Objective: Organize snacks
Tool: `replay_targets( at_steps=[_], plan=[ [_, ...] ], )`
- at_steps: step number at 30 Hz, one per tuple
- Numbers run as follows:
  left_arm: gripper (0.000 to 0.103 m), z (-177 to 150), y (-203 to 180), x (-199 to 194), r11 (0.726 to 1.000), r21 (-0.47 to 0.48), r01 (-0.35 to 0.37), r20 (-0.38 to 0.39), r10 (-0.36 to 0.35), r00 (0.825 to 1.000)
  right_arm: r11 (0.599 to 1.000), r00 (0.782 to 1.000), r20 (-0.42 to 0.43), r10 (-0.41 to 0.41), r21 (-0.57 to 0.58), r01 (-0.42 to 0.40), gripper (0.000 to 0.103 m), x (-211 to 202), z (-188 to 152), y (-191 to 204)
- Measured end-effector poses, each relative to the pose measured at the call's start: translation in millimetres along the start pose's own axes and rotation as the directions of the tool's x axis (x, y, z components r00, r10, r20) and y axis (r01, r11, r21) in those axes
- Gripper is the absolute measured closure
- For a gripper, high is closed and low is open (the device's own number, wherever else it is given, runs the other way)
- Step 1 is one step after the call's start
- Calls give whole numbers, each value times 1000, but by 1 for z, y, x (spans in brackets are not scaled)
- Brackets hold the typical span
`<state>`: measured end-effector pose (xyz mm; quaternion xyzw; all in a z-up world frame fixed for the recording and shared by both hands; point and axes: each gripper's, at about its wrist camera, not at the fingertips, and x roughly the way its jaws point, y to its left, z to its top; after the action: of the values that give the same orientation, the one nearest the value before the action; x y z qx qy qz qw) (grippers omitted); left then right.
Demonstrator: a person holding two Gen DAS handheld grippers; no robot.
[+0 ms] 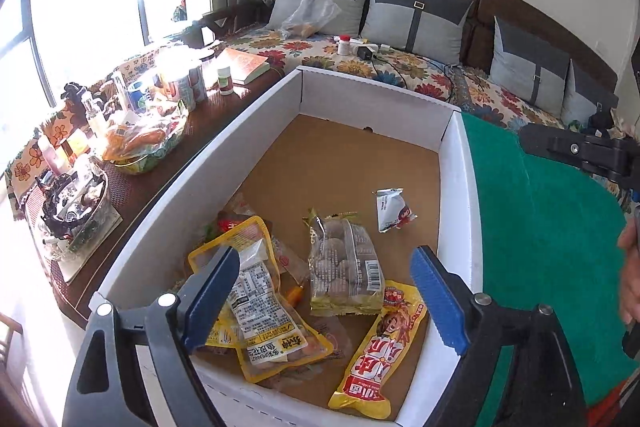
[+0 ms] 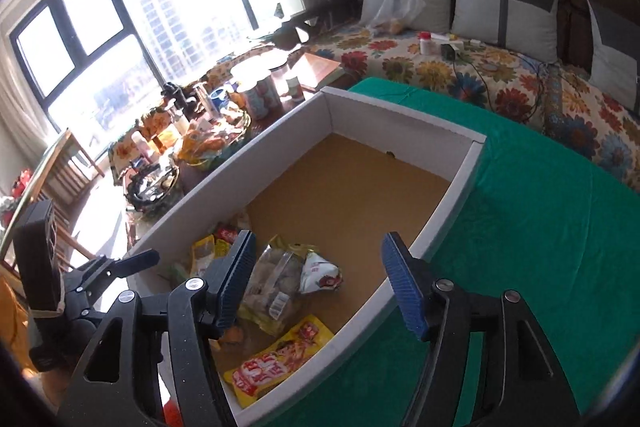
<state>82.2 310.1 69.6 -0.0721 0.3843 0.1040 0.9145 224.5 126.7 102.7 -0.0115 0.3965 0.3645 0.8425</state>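
A white cardboard box (image 1: pixel 454 163) with a brown floor sits on a green cloth (image 1: pixel 548 223). Several snack packets lie at its near end: a yellow peanut pack (image 1: pixel 260 291), a clear pack of round snacks (image 1: pixel 346 263), a long yellow sausage pack (image 1: pixel 380 343) and a small white packet (image 1: pixel 392 209). My left gripper (image 1: pixel 326 299) is open and empty above these packets. My right gripper (image 2: pixel 320 279) is open and empty above the box (image 2: pixel 464 171), over the clear pack (image 2: pixel 272 285) and white packet (image 2: pixel 320 273). The yellow pack (image 2: pixel 276 359) lies nearest.
A dark wooden table (image 1: pixel 160 167) left of the box holds cans, bottles, a bag of food (image 1: pixel 140 143) and a book (image 1: pixel 244 65). Behind is a floral sofa (image 1: pixel 360 63) with grey cushions, a plastic bag and cables. The right gripper shows at the left view's right edge (image 1: pixel 580 151).
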Motion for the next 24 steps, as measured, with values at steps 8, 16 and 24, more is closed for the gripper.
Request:
replay_targets(
  at_steps=[8, 16, 24],
  plan=[
    [0, 0, -13, -62, 981, -93, -168, 146, 181, 973, 990, 992, 62, -110, -83, 115, 18, -44, -16, 10],
    [0, -14, -2, -68, 962, -129, -241, 115, 256, 960, 979, 987, 44, -155, -124, 160, 16, -50, -35, 24],
    [0, -22, 2, -74, 947, -119, -299, 116, 312, 943, 972, 989, 19, -149, -182, 150, 16, -44, -38, 54]
  ],
)
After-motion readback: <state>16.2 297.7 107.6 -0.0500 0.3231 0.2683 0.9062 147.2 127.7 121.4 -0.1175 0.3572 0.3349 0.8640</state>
